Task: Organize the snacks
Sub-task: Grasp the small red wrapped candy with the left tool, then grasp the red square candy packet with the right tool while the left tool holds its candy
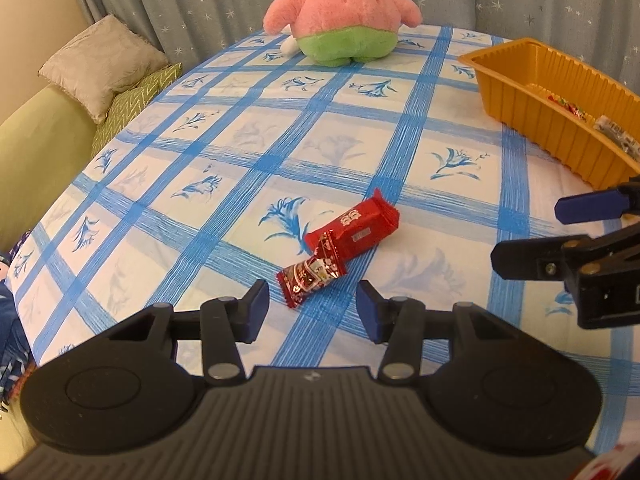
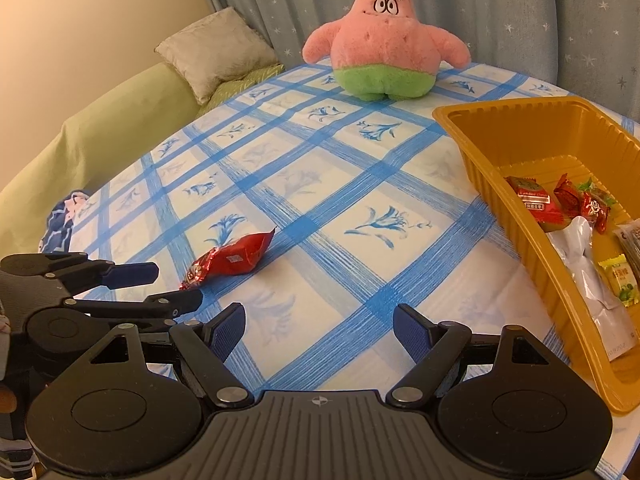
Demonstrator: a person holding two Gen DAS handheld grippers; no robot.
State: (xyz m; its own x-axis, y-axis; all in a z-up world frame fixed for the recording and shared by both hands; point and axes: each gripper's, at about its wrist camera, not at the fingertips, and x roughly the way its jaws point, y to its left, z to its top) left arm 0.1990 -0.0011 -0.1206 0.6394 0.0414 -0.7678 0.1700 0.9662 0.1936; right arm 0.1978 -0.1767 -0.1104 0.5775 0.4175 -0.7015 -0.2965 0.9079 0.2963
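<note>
Two red snack packets lie together on the blue-checked tablecloth: a larger red packet (image 1: 354, 227) and a smaller shiny dark-red one (image 1: 311, 277) overlapping its near end. They also show in the right wrist view, the larger (image 2: 240, 255) and the smaller (image 2: 198, 271). My left gripper (image 1: 312, 310) is open and empty, just short of the small packet. My right gripper (image 2: 318, 330) is open and empty over bare cloth, left of the orange tray (image 2: 492, 184) that holds several wrapped snacks. The right gripper shows at the right edge of the left wrist view (image 1: 528, 232).
A pink and green plush star toy (image 1: 340, 12) sits at the table's far edge. The orange tray (image 1: 516, 92) stands at the right. A green sofa with cushions (image 1: 100, 64) lies beyond the table's left edge. Curtains hang behind.
</note>
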